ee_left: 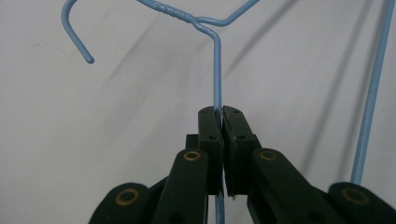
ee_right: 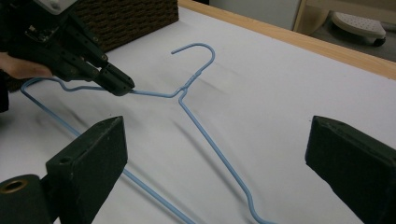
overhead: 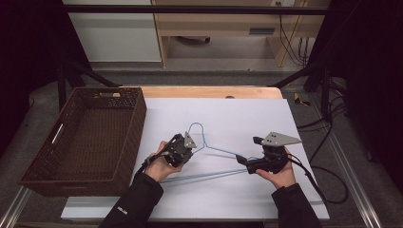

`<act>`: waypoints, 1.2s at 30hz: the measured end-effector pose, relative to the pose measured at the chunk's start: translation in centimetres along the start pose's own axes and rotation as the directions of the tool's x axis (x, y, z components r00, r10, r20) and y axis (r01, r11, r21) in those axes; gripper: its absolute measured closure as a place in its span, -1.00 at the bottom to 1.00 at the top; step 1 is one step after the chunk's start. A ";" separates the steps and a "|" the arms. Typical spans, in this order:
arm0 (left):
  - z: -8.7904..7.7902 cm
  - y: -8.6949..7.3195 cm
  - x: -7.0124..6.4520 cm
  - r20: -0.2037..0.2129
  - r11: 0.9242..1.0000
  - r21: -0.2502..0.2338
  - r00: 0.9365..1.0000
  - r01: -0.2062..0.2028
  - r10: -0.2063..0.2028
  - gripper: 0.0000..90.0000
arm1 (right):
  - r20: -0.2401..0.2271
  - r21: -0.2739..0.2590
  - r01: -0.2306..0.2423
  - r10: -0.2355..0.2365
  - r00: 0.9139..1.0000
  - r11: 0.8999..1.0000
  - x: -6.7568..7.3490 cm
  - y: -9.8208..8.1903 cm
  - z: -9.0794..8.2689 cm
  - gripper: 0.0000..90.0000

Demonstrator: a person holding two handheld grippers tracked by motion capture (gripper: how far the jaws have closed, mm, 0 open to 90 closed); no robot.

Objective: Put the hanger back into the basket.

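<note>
The thin blue wire coat hanger (ee_right: pixel 205 135) lies over the white-covered tabletop (overhead: pixel 247 114). The left claw (ee_left: pixel 218 119) is clamped on its shoulder wire beside the twisted neck; the right claw (ee_right: pixel 215 158) gapes wide, holding nothing.

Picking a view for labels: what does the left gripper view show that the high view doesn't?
Left gripper view: the left gripper has its jaws pinched shut on the blue wire hanger, close below the twisted neck.

High view: the wicker basket, the right gripper and both hands on the white table.

Both: the hanger's hook and the white surface.
</note>
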State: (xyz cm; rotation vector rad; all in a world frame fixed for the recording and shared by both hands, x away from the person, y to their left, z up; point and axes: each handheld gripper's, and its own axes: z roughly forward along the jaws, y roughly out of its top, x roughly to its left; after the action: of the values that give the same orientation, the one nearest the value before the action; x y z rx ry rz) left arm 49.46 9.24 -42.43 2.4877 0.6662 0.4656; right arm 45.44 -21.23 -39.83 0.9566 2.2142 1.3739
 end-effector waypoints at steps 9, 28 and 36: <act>-1.0 0.2 -0.6 -0.026 0.999 -0.030 1.000 -0.010 0.009 0.94 | -0.029 0.060 0.032 -0.031 0.999 0.998 0.5 0.6 2.9 -0.82; -1.7 0.6 -1.2 -0.035 0.999 -0.031 0.999 -0.014 0.013 0.94 | -0.084 0.168 0.065 -0.052 0.995 0.984 0.8 0.7 8.8 -0.52; -1.6 0.5 -1.3 -0.036 0.999 -0.036 0.999 -0.016 0.015 0.94 | -0.072 0.236 0.086 -0.070 0.995 0.968 0.8 0.2 10.4 -0.32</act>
State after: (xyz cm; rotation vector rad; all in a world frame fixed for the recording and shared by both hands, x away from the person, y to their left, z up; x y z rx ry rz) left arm 47.90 8.81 -41.09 2.4570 0.6472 0.5243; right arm 51.39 -13.95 -44.41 0.9035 2.4798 1.1353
